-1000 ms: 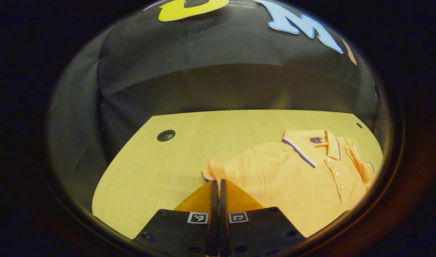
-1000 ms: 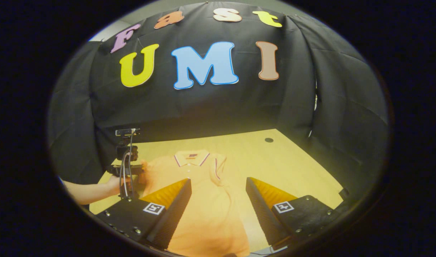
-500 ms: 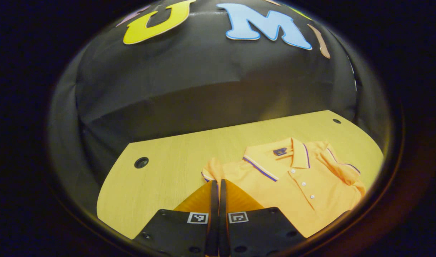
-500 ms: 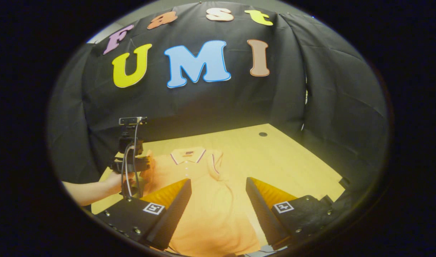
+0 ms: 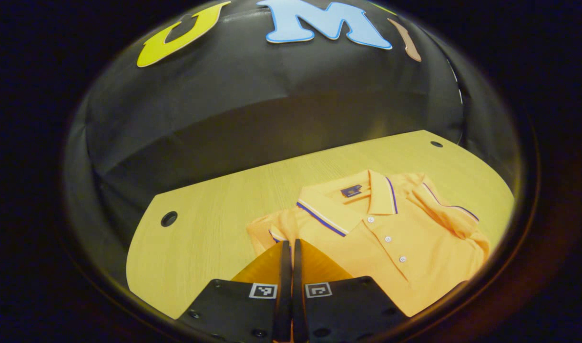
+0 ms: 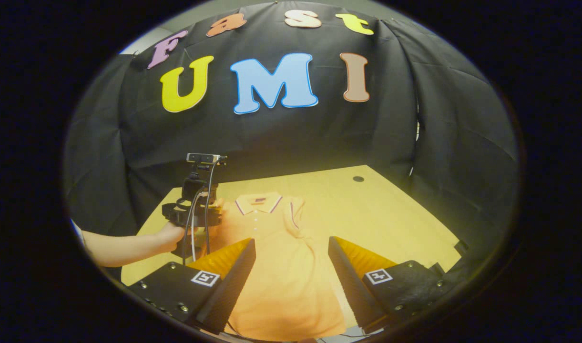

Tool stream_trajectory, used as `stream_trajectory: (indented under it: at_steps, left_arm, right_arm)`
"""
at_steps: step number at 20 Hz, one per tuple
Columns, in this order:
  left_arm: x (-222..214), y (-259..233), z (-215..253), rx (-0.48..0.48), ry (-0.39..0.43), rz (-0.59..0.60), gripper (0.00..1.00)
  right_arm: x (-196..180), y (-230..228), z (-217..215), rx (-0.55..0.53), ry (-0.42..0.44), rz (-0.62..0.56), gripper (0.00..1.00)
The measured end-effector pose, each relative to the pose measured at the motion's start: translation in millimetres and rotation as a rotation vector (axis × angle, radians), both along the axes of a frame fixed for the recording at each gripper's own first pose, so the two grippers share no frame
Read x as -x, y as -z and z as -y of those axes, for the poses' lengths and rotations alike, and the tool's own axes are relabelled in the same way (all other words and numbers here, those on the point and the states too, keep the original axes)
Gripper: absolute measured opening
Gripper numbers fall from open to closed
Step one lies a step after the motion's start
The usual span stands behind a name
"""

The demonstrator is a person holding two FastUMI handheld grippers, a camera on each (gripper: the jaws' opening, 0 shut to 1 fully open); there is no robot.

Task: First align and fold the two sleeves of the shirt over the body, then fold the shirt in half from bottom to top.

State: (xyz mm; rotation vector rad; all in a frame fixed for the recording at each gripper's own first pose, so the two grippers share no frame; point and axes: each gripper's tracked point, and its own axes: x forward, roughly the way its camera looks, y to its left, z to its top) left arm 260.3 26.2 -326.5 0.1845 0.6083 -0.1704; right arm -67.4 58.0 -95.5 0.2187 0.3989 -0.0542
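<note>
One shirt (image 5: 391,247), one table (image 5: 200,238), two claws.

Orange shirt (image 5: 395,247) with purple-and-white-striped collar (image 5: 341,209) on light wood-grain table (image 5: 214,228).

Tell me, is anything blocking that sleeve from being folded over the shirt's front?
Nothing visible. The left hand-held gripper is shut on the sleeve, and the shirt front beside it lies bare on the table.

A pale wooden table (image 5: 214,224) carries an orange polo shirt (image 5: 405,238) lying flat, collar toward the wall.
</note>
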Motion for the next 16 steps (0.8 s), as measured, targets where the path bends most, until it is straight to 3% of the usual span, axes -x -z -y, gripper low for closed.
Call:
stream_trajectory:
  at_steps: [4, 6, 8, 11, 12, 15, 16]
  left_arm:
    - [8, 5, 0, 0.008, -0.014, -0.026, 0.23]
    - [16, 6, 3, 0.032, -0.02, -0.042, 0.44]
    - [28, 0, 6, 0.05, -0.027, -0.043, 0.46]
    - [53, -16, 16, 0.079, -0.016, -0.025, 0.73]
    - [63, -22, 18, 0.093, -0.012, -0.018, 0.73]
    - [101, -35, 22, 0.118, -0.024, -0.016, 0.89]
    - [113, -38, 23, 0.123, -0.034, -0.014, 0.89]
  right_arm:
    - [11, 1, 18, 0.004, 0.016, 0.007, 0.95]
    - [18, 4, 24, -0.005, 0.015, 0.009, 0.95]
    - [24, 7, 29, -0.012, 0.005, 0.013, 0.95]
    - [32, 14, 32, -0.012, -0.028, 0.018, 0.95]
    - [35, 16, 33, -0.009, -0.043, 0.02, 0.95]
    - [46, 22, 34, -0.012, -0.098, 0.026, 0.95]
    - [49, 24, 35, -0.009, -0.116, 0.029, 0.95]
